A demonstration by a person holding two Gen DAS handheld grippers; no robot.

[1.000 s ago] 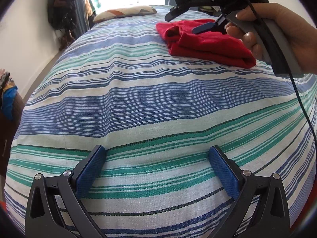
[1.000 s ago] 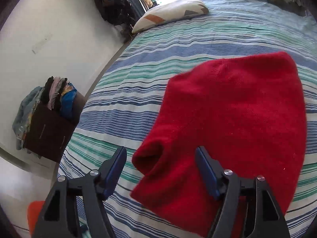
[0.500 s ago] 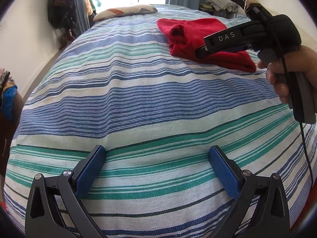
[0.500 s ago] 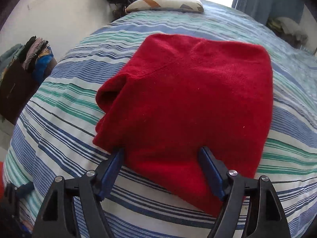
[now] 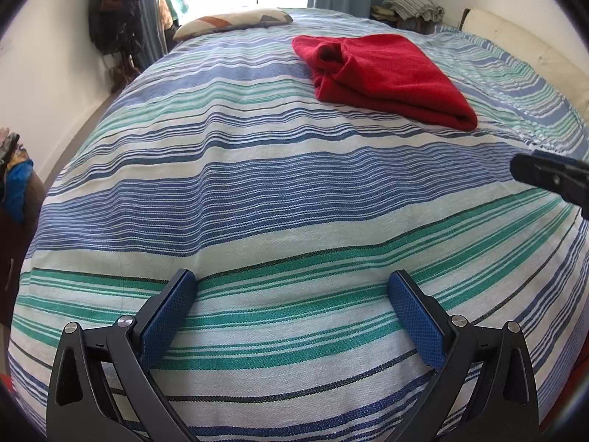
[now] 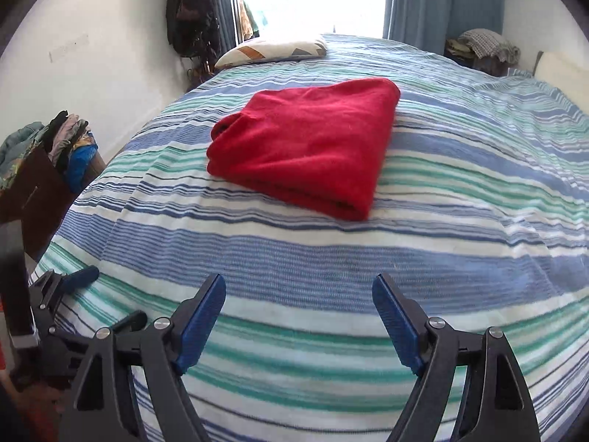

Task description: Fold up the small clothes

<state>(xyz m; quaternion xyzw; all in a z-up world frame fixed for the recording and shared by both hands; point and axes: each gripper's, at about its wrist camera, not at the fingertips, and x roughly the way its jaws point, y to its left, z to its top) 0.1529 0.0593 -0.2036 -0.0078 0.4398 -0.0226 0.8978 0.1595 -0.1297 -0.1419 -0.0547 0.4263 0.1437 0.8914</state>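
Red garment [image 6: 305, 147]: one, folded into a thick, roughly square bundle; lies flat on the striped bedspread [image 6: 331, 258], toward the far half of the bed. In the right wrist view at about 12 o'clock from the jaws, well apart from them. In the left wrist view at about 1 o'clock [image 5: 383, 73].
Fold state: layered edges stacked at the near side; a rolled opening, probably a sleeve or neck, shows at the 9 o'clock side. Judged done or nearly done.
Right gripper [image 6: 299, 316]: jaws have just been opening and stand wide; nothing between them, only bedspread below. Pulled back clear of the garment.
Left gripper [image 5: 292, 313]: jaws spread wide, empty, hanging over bare bedspread near the bed's front edge.
Step in hand: release and retreat, as I read it. To do it well, keep the jaws wide and lift clear so no pad snags the top layer and drags the fold open. If tidying is wanted, press the bulge at the 9 o'clock side flat, do not tug it.
Pillow [image 6: 272, 49]: one, at 11 o'clock beyond the garment, by the window.
Count: garments on bed, one; pillows, one; grippers, two.
Side heap [image 6: 48, 147]: mixed clothes at 9 o'clock off the bed; number cannot be told.
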